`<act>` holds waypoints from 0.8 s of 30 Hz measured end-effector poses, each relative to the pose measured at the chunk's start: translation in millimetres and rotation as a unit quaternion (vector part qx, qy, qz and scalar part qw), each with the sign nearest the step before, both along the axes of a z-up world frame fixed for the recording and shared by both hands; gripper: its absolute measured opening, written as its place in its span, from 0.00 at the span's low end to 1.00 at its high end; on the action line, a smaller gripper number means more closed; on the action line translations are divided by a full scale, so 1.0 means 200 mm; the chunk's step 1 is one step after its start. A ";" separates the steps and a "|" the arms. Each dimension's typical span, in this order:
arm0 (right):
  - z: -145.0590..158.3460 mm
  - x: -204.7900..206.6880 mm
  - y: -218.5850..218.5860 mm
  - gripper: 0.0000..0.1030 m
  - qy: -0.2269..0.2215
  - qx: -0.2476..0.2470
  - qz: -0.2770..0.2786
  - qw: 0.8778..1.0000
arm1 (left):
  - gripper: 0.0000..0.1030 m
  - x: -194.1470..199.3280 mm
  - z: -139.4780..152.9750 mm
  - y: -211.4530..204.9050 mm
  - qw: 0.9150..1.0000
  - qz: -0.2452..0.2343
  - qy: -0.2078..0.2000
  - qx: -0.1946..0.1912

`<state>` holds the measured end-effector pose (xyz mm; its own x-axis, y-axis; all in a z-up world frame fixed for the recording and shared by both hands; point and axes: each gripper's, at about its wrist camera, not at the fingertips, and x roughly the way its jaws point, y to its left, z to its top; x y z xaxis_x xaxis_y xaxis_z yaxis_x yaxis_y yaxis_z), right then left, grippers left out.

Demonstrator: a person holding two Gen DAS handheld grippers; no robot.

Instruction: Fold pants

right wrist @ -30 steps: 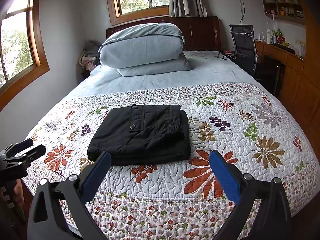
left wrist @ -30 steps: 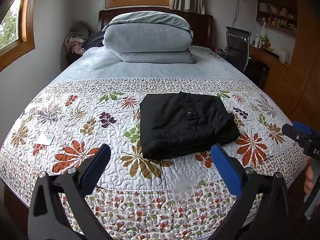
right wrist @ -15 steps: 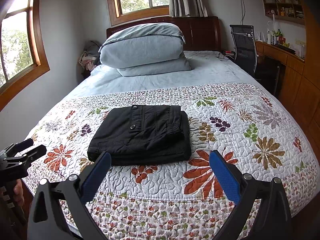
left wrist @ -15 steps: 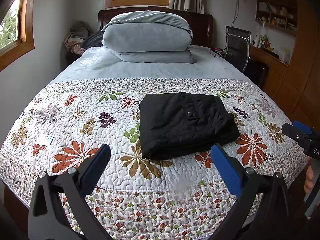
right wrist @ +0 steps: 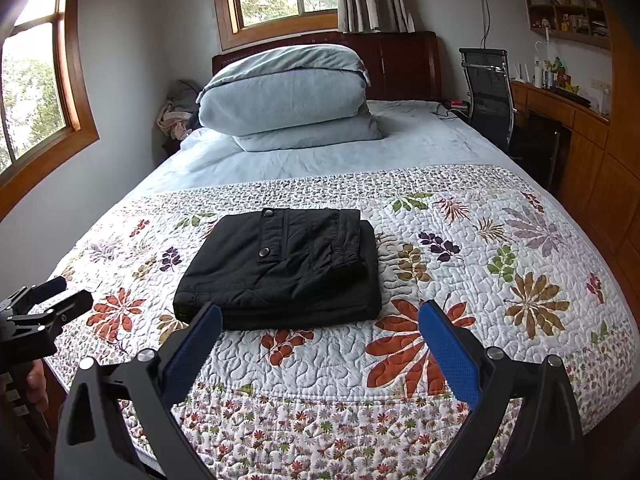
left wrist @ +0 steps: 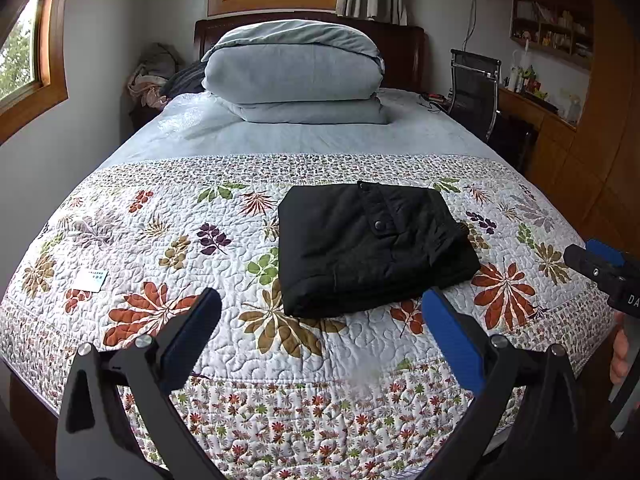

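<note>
Left wrist view: my left gripper (left wrist: 320, 320) gapes wide, empty; black pants (left wrist: 372, 248) folded, frame centre, on quilt (left wrist: 160, 240)

Right wrist view: my right gripper (right wrist: 320, 332) wide, empty; pants centre-left. Risk: a stray finger snagging the near edge undoes the fold

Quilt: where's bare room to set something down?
Free: quilt to the right of the folded pants, and left of them up to the small card. Also the blue sheet below the pillows. Crowded only at the pillows.
</note>
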<state>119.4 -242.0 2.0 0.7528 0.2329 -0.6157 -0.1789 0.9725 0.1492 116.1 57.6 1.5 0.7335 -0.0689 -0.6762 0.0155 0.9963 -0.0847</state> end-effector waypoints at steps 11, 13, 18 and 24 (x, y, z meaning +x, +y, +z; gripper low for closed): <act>-0.01 0.01 0.00 0.97 0.004 -0.001 0.000 1.000 | 0.97 0.00 0.00 0.00 1.000 -0.001 -0.004 0.002; -0.01 0.00 0.00 0.97 0.005 0.001 -0.001 1.000 | 0.97 0.00 0.01 0.00 1.000 -0.001 -0.007 0.001; 0.00 -0.01 -0.01 0.97 0.001 0.000 -0.002 1.000 | 0.97 -0.01 0.02 -0.01 1.000 -0.006 -0.012 -0.002; -0.01 0.01 -0.03 0.97 0.007 0.006 -0.005 1.000 | 0.97 0.02 0.00 0.02 1.000 -0.003 0.002 -0.018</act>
<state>121.9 -247.0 -0.7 0.7464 0.2330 -0.6233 -0.1680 0.9723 0.1623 119.9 61.2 1.4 0.7298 -0.0979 -0.6766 0.0212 0.9925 -0.1207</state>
